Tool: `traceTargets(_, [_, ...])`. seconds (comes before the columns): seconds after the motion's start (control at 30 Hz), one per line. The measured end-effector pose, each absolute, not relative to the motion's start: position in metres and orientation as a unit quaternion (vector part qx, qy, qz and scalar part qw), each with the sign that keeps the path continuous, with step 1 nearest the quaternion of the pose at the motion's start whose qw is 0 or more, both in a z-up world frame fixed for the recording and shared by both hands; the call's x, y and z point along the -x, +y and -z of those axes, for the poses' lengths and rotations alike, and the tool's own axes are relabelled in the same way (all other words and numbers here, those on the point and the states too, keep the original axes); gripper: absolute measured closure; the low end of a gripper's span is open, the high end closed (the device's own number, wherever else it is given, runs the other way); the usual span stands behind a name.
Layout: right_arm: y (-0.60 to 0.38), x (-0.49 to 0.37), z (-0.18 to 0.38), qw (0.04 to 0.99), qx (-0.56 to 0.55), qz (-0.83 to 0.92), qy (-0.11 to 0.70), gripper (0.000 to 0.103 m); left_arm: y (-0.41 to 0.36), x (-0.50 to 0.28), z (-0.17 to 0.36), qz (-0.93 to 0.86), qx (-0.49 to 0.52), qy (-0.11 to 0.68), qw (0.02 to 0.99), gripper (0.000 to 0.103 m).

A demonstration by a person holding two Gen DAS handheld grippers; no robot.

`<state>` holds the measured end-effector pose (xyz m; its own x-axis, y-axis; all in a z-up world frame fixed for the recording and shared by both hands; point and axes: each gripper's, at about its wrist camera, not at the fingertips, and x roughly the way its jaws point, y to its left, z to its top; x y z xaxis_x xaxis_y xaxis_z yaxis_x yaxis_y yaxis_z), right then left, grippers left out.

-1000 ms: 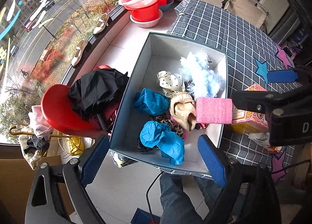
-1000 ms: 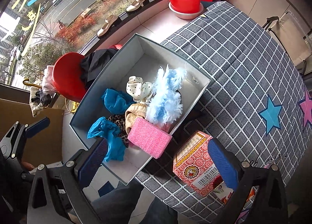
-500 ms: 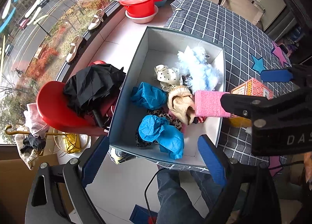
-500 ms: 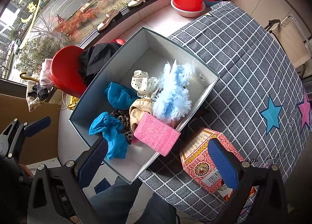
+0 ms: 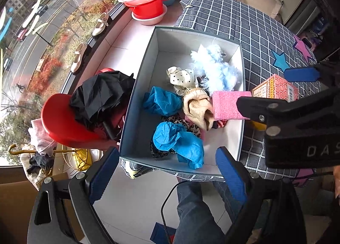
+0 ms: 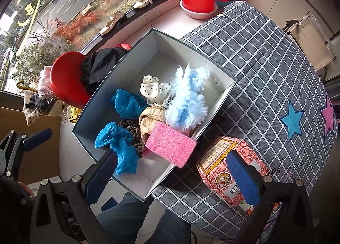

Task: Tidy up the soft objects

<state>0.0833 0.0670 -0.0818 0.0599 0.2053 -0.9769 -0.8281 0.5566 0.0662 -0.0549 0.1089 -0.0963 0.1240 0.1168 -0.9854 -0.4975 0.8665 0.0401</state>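
Both of my grippers hang above the open grey cardboard box (image 6: 221,93) that sits at the near edge of the grey checked tablecloth (image 6: 265,57), partly overhanging it. My left gripper (image 5: 165,171) has its blue-padded fingers spread wide and holds nothing; my right gripper (image 6: 172,176) is likewise wide open and empty, its fingers framing the box's near corner. Inside the box, a flat pink sponge block (image 6: 170,145) leans on the right-hand wall, its outer end poking over the rim. Touching it lies a beige knitted sock (image 6: 150,120), and beyond that a fluffy pale-blue feather piece (image 6: 187,103) along the right wall. A cream polka-dot fabric piece (image 6: 154,91) sits near the middle. Two crumpled bright-blue cloths (image 6: 127,103) lie toward the left wall and near corner, with a leopard-print fabric (image 6: 129,129) between them. Just outside the box on the tablecloth stands a red patterned carton (image 6: 218,165).
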Motion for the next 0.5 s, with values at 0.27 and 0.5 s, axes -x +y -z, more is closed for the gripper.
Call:
traceTargets(0.27, [0.0655, -0.0787, 0.0845, 0.681, 0.263, -0.375, 0.572, 0.000, 0.1101, 0.0580, 0.0974, -0.198, 0.141, 0.631, 0.737, 0.009])
traceTargets(0.5, [0.0659, -0.0738, 0.0872, 0.685, 0.254, -0.368, 0.574, 0.000, 0.1132, 0.0598, 0.0984, -0.192, 0.131, 0.635, 0.736, 0.009])
